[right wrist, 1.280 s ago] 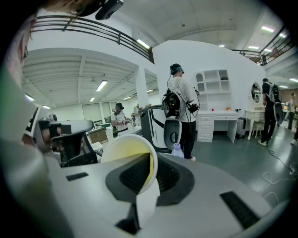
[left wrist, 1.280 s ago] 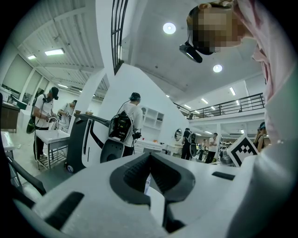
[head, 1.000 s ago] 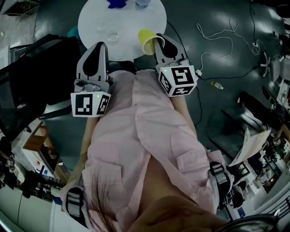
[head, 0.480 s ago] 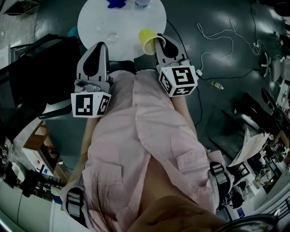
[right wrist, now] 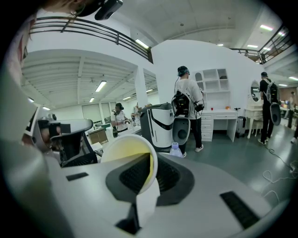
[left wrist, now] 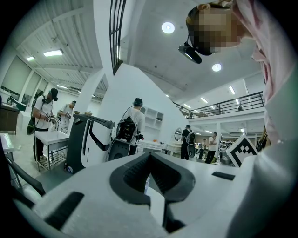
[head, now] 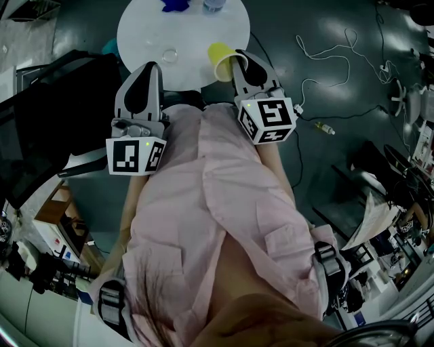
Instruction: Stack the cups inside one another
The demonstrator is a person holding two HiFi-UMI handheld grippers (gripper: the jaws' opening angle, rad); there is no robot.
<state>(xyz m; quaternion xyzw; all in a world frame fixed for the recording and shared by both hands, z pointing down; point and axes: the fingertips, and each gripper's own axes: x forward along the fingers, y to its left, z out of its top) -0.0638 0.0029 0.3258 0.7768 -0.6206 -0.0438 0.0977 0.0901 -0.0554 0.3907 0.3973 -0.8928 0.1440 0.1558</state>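
1. Nothing has moved since the earlier frames: both grippers sit where they were, and the cup has the same tilt. Only the background clutter at the right edge of the head view shifts slightly.
2. The right gripper (head: 239, 64) is clamped on the yellow cup (head: 220, 59). In the right gripper view, one jaw is inside the cup (right wrist: 125, 153) and the other outside, pinching the thin wall at the rim.
3. The cup hangs tilted over the near edge of the round white table (head: 142, 27), off the surface, with its mouth turned partly toward the left gripper.
4. The left gripper (head: 144, 80) hovers just short of the table edge. In its own view the jaw tips (left wrist: 150, 158) meet with nothing between them, so it is closed and empty.
5. On the table there is what looks like a clear cup (head: 169, 54), near the yellow one but apart from it. A blue thing (head: 175, 5) and a bottle (head: 213, 5) sit at the far edge. I cannot tell whether the blue thing is a cup.
6. Handling, as I judge it: the cup is light, thin-walled and easily squashed, and probably slick. A one-wall pinch at the rim lets it swing, so it needs a gentle squeeze.
7. The rim is the right place to hold it, since that leaves the base free to drop into another cup.
8. Risks are nudging the light target cup aside, or jamming the yellow one in crooked.
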